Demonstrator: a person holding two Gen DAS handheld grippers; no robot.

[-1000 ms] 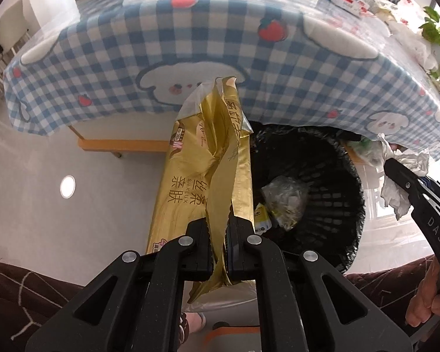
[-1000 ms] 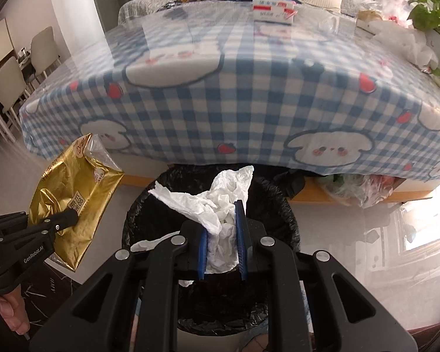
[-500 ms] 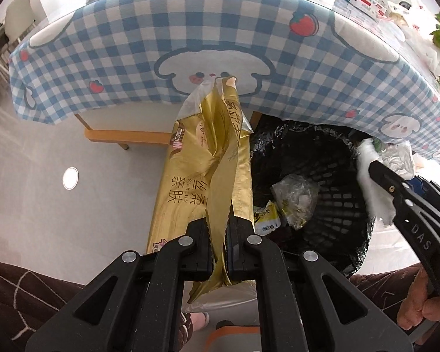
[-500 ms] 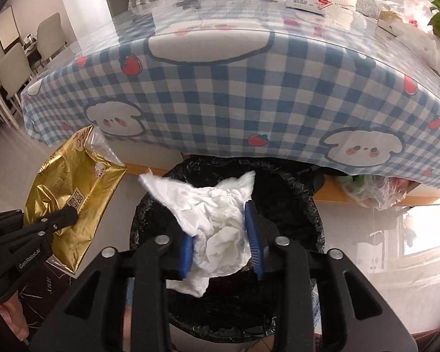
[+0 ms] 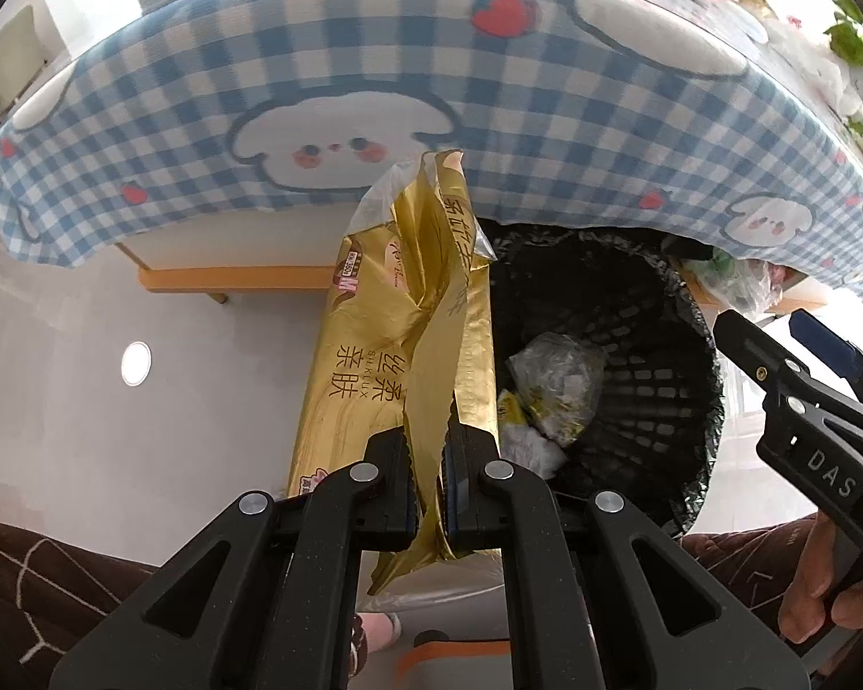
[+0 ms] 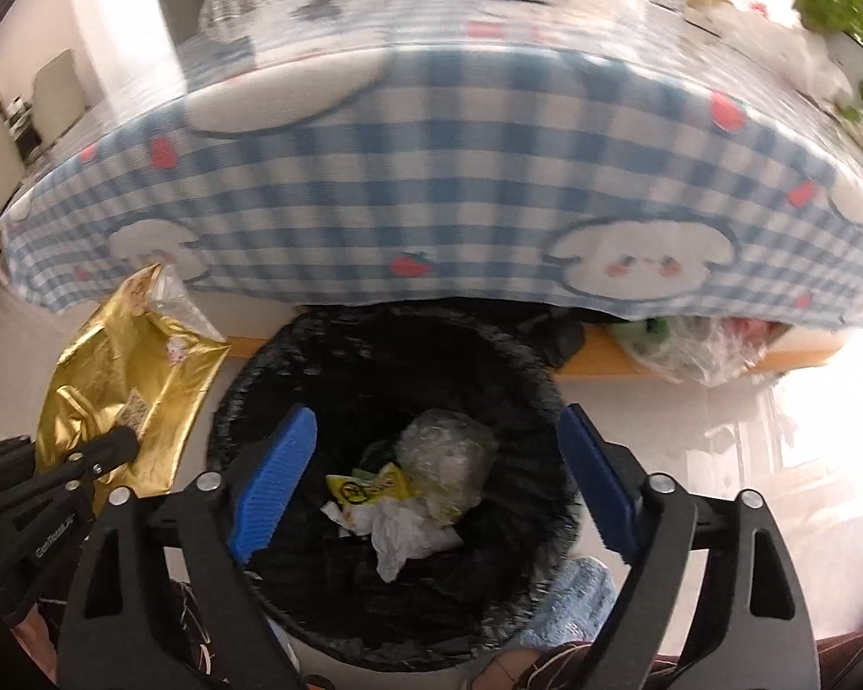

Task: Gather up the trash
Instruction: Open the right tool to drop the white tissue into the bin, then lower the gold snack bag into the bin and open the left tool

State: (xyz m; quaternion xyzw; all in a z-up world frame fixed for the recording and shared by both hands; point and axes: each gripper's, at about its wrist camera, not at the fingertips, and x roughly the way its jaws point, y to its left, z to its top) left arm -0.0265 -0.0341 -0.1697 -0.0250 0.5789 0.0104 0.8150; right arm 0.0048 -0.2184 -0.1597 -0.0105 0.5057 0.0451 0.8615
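Two grippers over one black bin (image 6: 552,402), the right gripper (image 6: 434,486) just spread and empty.

The left gripper (image 5: 428,474) pinches one gold wrapper (image 5: 374,345) left of the rim; it should shift right over the opening before releasing. One white tissue (image 6: 400,535) lies inside beside two other scraps.

Right view motion-blurred — tablecloth (image 6: 431,184) and tabletop clutter unreadable. Gold wrapper (image 5: 397,356) hides the bin's (image 5: 679,310) left rim; its lower end is behind the fingers.
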